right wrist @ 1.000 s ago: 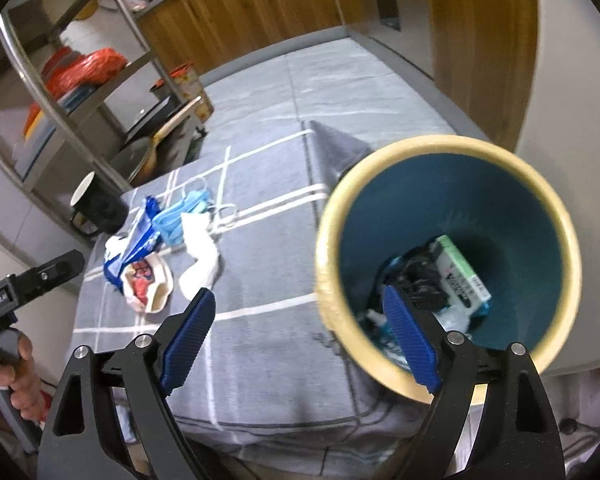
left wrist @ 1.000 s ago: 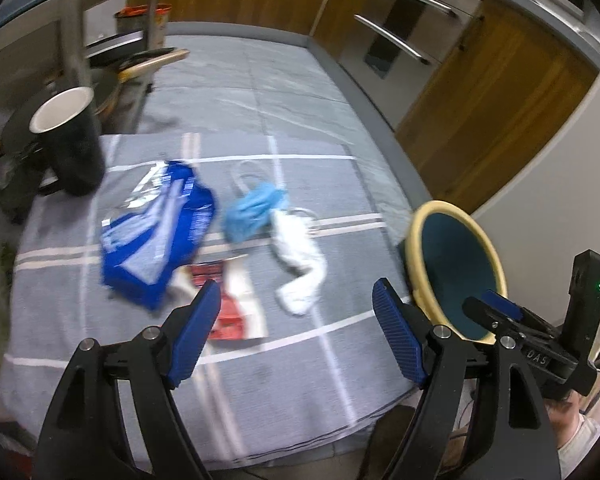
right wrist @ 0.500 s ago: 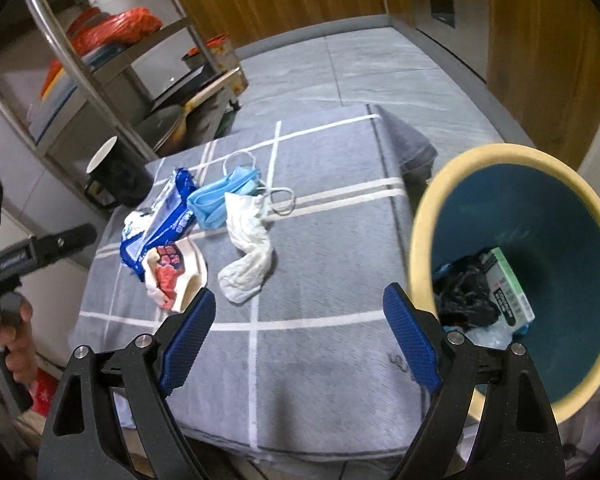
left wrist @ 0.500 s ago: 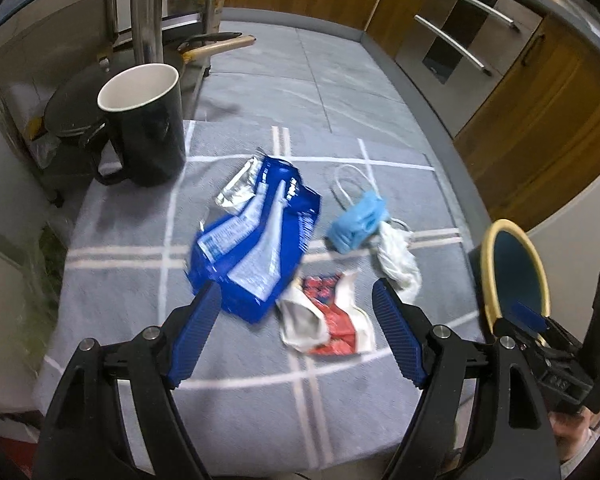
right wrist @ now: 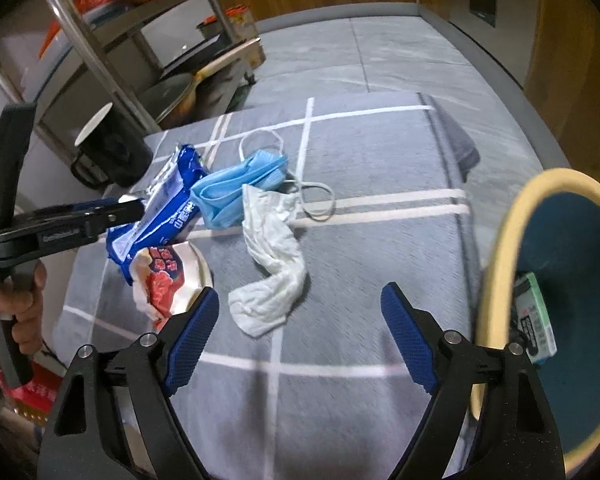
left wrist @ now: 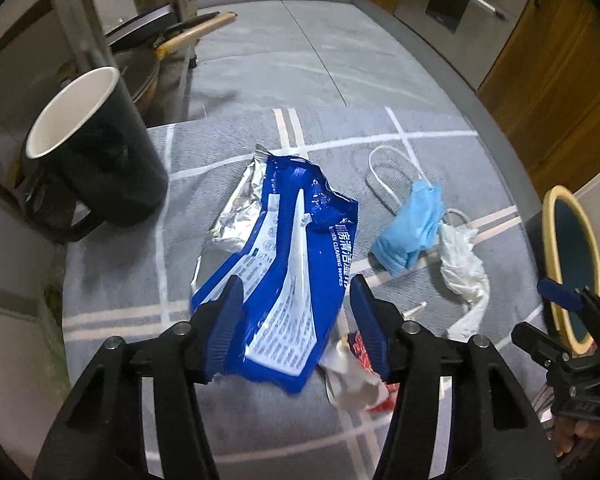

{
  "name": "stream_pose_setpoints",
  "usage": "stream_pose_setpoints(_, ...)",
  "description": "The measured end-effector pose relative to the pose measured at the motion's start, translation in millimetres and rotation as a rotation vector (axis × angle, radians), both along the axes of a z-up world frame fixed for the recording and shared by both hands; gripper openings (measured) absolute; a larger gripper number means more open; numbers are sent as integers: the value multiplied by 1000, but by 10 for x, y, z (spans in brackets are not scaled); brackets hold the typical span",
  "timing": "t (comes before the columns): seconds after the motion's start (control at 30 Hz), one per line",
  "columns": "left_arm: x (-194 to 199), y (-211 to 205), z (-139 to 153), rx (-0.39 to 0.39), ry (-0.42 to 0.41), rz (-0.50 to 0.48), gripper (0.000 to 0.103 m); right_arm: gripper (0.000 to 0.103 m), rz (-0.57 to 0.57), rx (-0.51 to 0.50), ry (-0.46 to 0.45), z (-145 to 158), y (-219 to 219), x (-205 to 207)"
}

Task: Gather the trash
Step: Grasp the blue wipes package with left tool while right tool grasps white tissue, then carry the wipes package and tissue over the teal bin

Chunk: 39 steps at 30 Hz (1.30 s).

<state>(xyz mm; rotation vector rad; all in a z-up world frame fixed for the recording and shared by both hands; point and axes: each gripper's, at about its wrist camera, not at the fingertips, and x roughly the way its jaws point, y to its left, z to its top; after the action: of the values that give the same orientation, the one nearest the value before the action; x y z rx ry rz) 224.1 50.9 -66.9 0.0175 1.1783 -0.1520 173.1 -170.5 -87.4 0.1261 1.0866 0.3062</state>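
Note:
A crumpled blue wipes packet (left wrist: 292, 248) lies on the grey checked cloth (left wrist: 228, 420). My left gripper (left wrist: 296, 328) straddles the packet's near end. Its jaws are closing, and the pads do not clearly press on it. Right of the packet lie a blue face mask (left wrist: 416, 224), a twisted white tissue (left wrist: 464, 272) and a red-and-white wrapper (left wrist: 356, 376). My right gripper (right wrist: 300, 336) hovers open above the cloth, just short of the tissue (right wrist: 276, 264), with nothing between its fingers. The yellow-rimmed teal bin (right wrist: 496, 264) stands off the table's right edge with trash inside.
A black mug (left wrist: 96, 152) stands at the cloth's left, close to the packet. Behind it is a metal rack (right wrist: 100, 64) with a pan and a wooden handle. Wooden cabinets line the far side. A person's hand (right wrist: 24, 308) holds the left gripper.
Both grippers came down and forward over the table toward the trash. The left jaws narrowed around the blue packet. The right gripper swung left, away from the bin's mouth.

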Motion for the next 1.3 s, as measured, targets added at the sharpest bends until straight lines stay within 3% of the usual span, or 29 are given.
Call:
stream_pose_setpoints(0.3,96,-23,-218,6,52,-1,35,66,47,-66,42,-283,233,166)
stream_pose_setpoints(0.4,93,-18,-207,10,57,1,16,53,79,-80,34,-325,271,113)
stream_pose_setpoints(0.47,85,-15,-202,3,58,2,12,33,94,-71,37,-324,279,91)
stream_pose_setpoints(0.57,55,-15,-179,9,43,12,7,20,99,-50,49,-326,252,37)
stream_pose_setpoints(0.77,-42,59,-97,5,25,54,4,15,83,-22,55,-264,153,-123)
stream_pose_setpoints(1.07,-279,254,375,-62,-87,149,3,14,39,25,17,-4,-38,-305)
stream_pose_setpoints(1.3,-483,27,793,-144,-193,97,4,14,-21,71,-29,249,-338,-434)
